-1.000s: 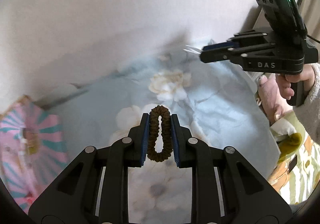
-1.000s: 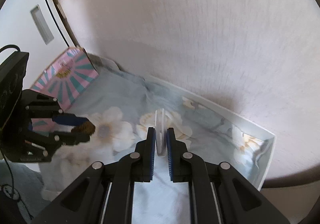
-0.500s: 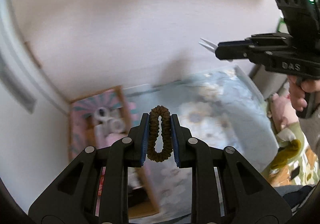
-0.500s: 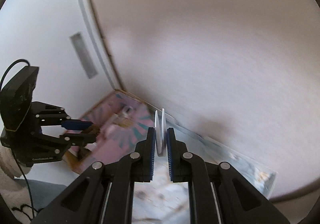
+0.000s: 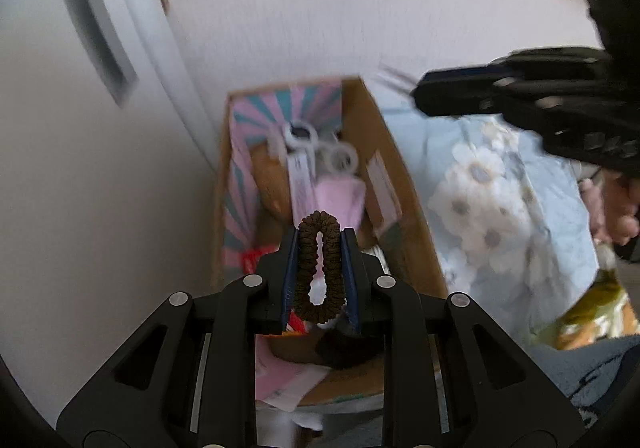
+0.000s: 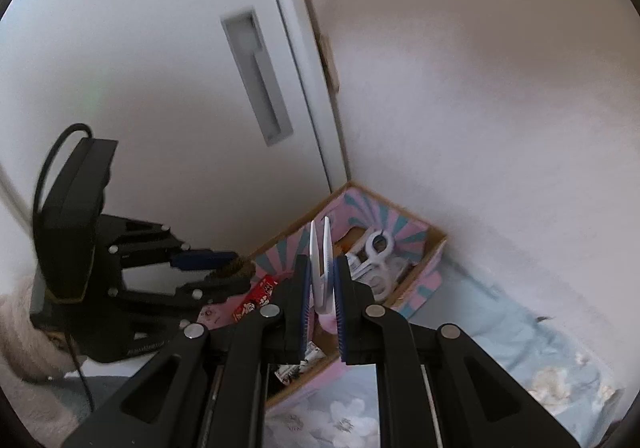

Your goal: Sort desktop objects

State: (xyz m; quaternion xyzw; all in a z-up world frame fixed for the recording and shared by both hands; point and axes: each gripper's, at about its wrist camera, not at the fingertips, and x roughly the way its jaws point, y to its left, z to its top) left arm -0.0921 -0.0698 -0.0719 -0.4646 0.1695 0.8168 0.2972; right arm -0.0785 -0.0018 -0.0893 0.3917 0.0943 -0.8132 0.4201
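Two hand-held grippers hang over an open cardboard box (image 5: pixel 404 207) with a pink and teal striped lining, set in a corner beside a floral cloth (image 5: pixel 500 207). The left gripper (image 5: pixel 320 268) is clamped on a brown hair tie (image 5: pixel 320 268), stretched upright between its pads. The right gripper (image 6: pixel 322 288) is closed on a white two-pronged clip (image 6: pixel 321 260). The box already holds white scissors (image 6: pixel 376 248) and packets. This looks like the carry-to-box step; next, each gripper likely needs lowering and opening to drop its item inside.
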